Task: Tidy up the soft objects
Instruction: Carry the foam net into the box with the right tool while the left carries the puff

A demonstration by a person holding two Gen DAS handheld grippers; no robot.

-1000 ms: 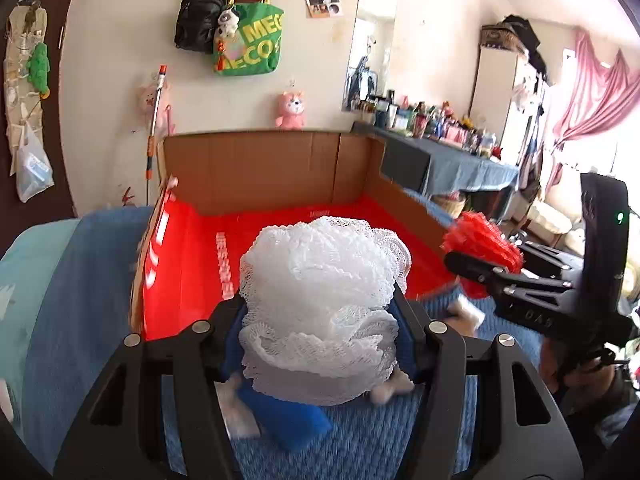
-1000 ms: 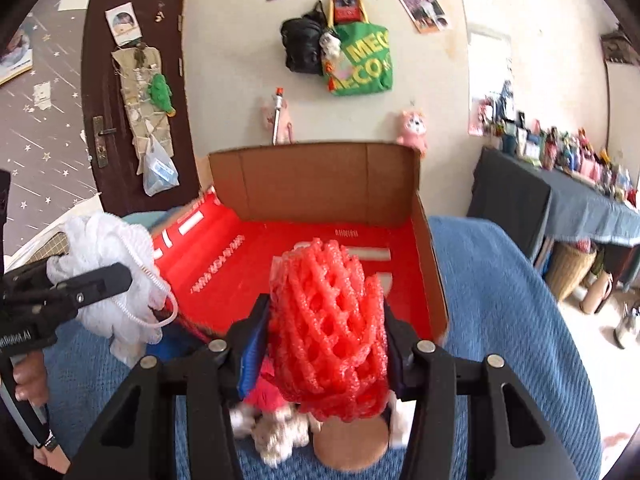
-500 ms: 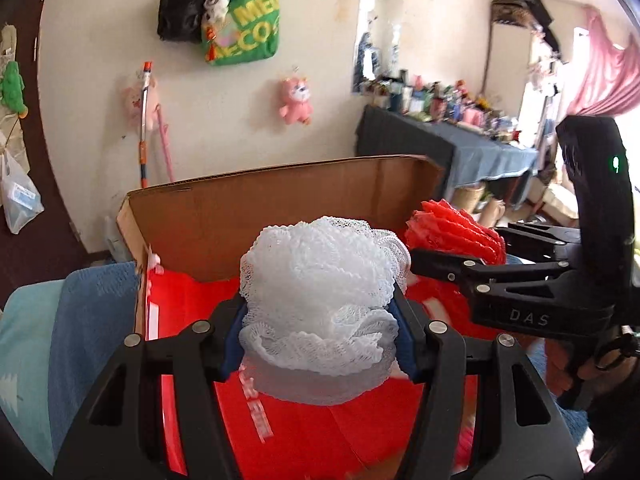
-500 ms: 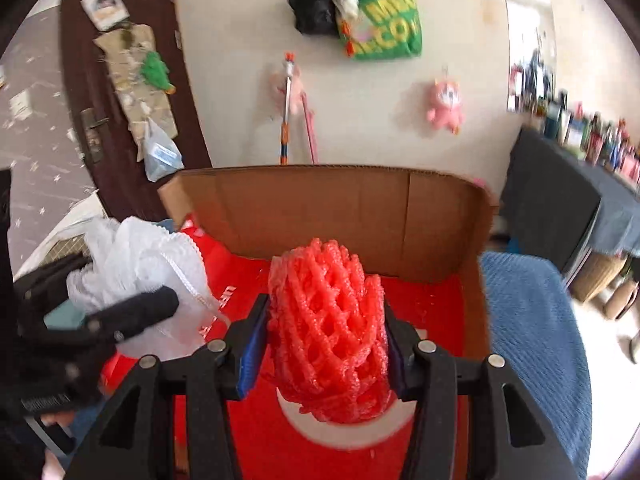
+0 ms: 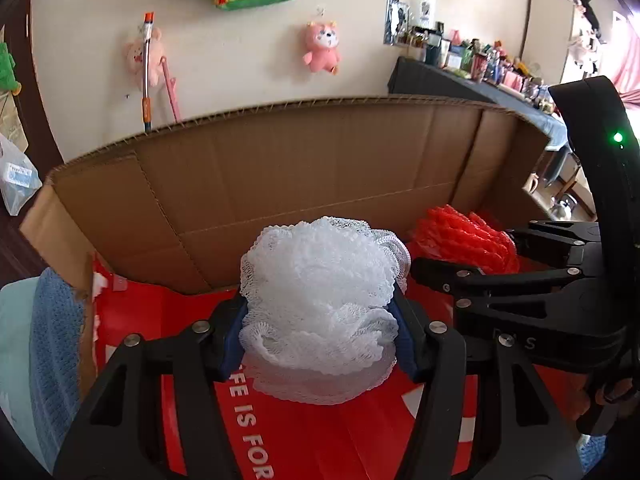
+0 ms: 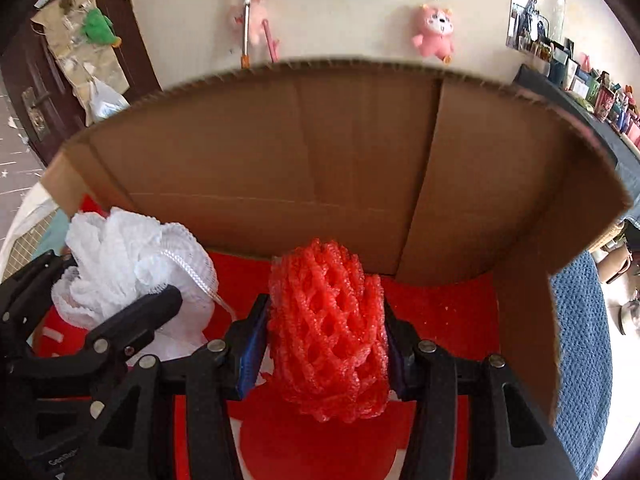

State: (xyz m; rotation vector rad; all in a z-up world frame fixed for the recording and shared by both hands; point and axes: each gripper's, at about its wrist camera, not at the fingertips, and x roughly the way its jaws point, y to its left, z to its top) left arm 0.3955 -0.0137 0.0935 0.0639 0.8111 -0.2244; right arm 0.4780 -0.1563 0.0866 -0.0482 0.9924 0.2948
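My left gripper [image 5: 320, 332] is shut on a white mesh bath pouf [image 5: 320, 296], held above the red floor of a cardboard box [image 5: 280, 168]. My right gripper [image 6: 324, 348] is shut on a red foam net sleeve [image 6: 328, 328], also over the box [image 6: 320, 140] floor. In the left wrist view the red net [image 5: 464, 236] and the right gripper [image 5: 500, 280] show to the right, close beside the pouf. In the right wrist view the white pouf [image 6: 128, 264] and the left gripper [image 6: 120, 320] sit at the left.
The box has tall brown walls at the back and right and a red printed floor [image 5: 340, 440]. It rests on a blue knitted cover [image 6: 580, 360]. Pink plush toys [image 5: 322, 46] hang on the wall behind. A cluttered dark table [image 5: 480, 76] stands at the right.
Both grippers have moved forward from the blue cover to over the box floor, tilting downward, each still holding its object. The box's back wall is now much closer.
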